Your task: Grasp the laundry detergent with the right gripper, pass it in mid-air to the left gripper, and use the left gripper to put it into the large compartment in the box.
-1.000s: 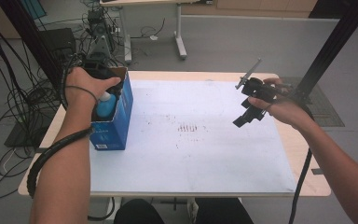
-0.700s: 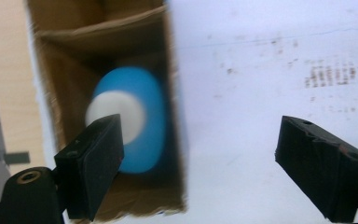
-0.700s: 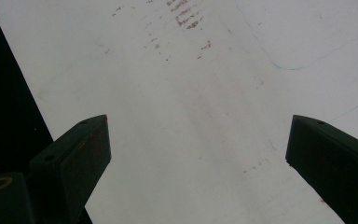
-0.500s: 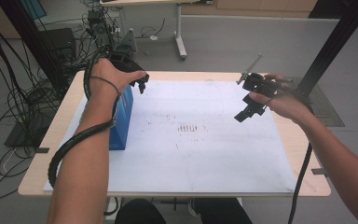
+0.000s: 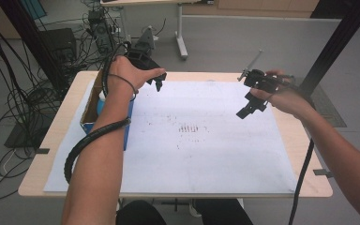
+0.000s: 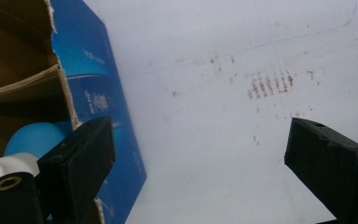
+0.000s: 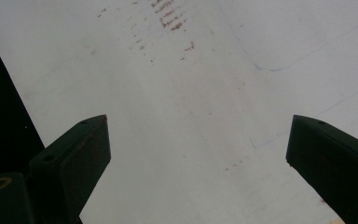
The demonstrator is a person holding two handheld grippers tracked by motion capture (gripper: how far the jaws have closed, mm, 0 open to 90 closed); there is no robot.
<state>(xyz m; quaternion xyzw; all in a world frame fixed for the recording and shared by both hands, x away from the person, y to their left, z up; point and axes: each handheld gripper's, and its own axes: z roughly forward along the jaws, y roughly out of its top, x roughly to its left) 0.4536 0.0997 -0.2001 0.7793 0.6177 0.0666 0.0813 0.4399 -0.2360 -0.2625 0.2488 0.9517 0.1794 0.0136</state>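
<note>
A blue carton with an open brown top stands at the left of the white sheet; my left forearm covers much of it. Inside it sits a blue and white rounded object, also visible beside my wrist. My left gripper hovers just beyond the carton, over the sheet's far left. Its jaws have just been opening and stand wide apart with nothing between them. At the far right my right gripper is held above the sheet, tips angled down, open and empty.
The sheet covers most of a wooden table and has small brown marks near its middle. Bundles of cables lie on the floor to the left. A black post rises at the back right.
My left hand has lifted off the carton's top and moved away and to the right, now past the carton over the sheet. The right hand has hardly moved.
</note>
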